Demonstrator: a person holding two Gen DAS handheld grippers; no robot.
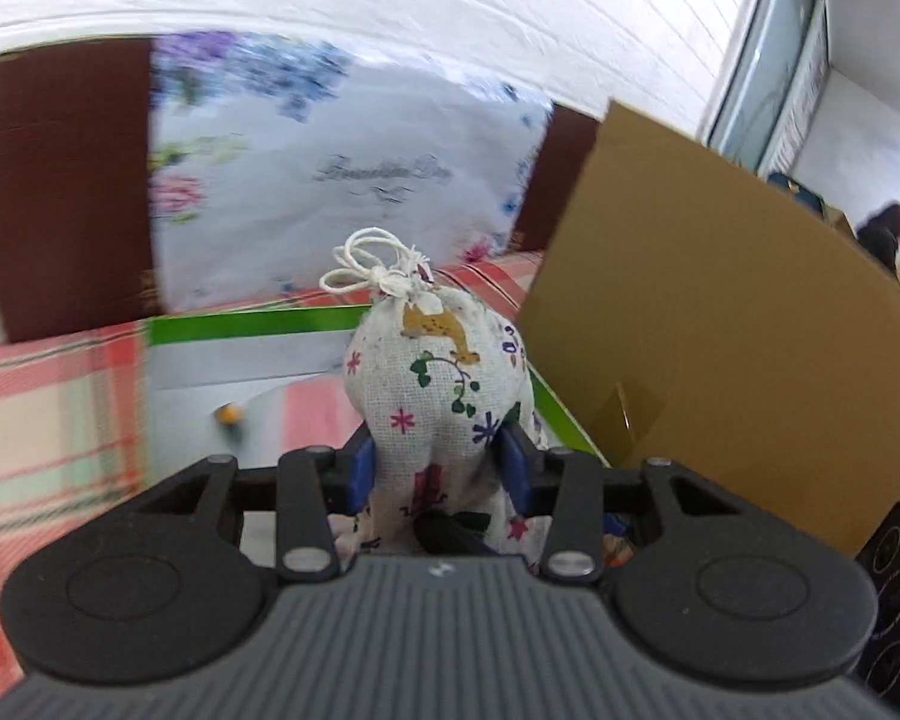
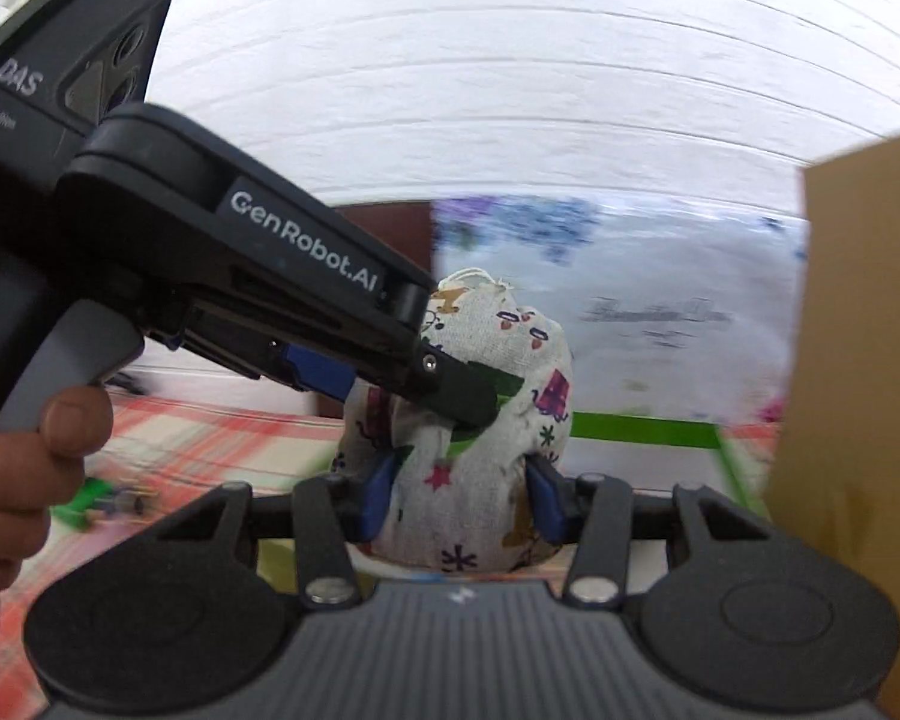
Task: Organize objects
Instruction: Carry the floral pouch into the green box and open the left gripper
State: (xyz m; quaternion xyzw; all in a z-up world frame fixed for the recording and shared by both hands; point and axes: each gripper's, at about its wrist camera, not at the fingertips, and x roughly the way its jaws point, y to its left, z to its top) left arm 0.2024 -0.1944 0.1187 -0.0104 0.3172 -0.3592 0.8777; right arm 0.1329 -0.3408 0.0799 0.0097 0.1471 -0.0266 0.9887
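Both hand-held grippers (image 1: 439,468) (image 2: 459,495) clamp one tied cloth pouch (image 1: 444,372).

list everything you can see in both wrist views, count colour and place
cloth pouch: 1, white with coloured prints, string-tied top, pinched by both grippers
cardboard box: 1, brown, right of the pouch
green-edged tray: 1, green and white, behind the pouch
small bead: 1, yellow, left of the pouch
floral pillow: 1, white with purple, blue and pink flowers, against the wall
checked cloth: 1, red, white and green, underneath
headboard: 1, dark brown, behind the pillow
left gripper: 1, black with blue pads, shut on the pouch
right gripper: 1, black with blue pads, shut on the pouch
hand: 1, on the left gripper's handle
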